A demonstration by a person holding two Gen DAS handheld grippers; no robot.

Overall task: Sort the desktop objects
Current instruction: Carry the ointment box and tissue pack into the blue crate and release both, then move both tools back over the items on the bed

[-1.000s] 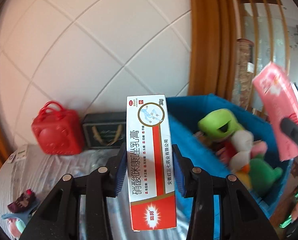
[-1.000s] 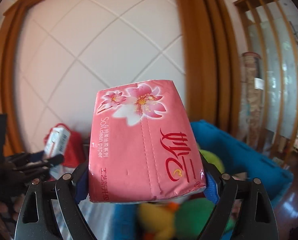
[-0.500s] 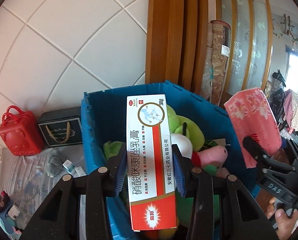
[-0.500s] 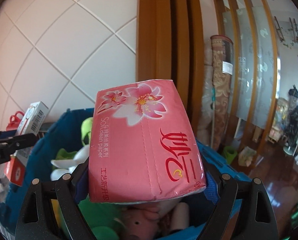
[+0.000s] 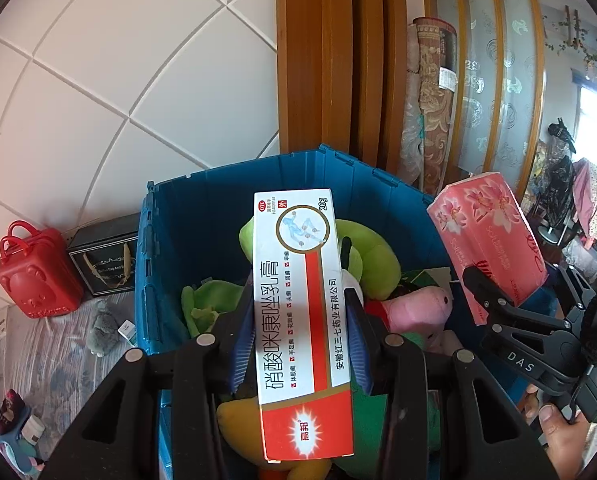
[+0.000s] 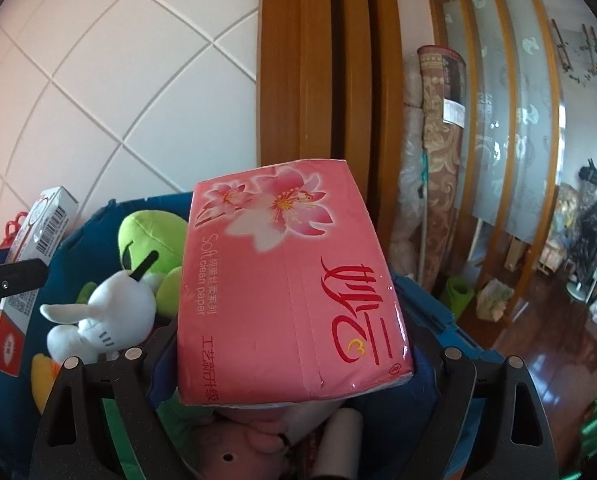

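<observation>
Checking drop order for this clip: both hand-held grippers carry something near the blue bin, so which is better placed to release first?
Left, probably. Its hand-held gripper holds the ointment box squarely over the blue bin and its plush toys. The right one's tissue pack sits nearer the bin's rim.

Your left gripper [image 5: 301, 344] is black plastic with triangular cut-outs, a round silver screw head on each finger link, and ribbed blue pads [image 5: 242, 354] lining the fingers' inner faces. Your right gripper [image 6: 294, 364] matches it; behind its fingers the frame reads "DAS", with a fuzzy black strap.
</observation>
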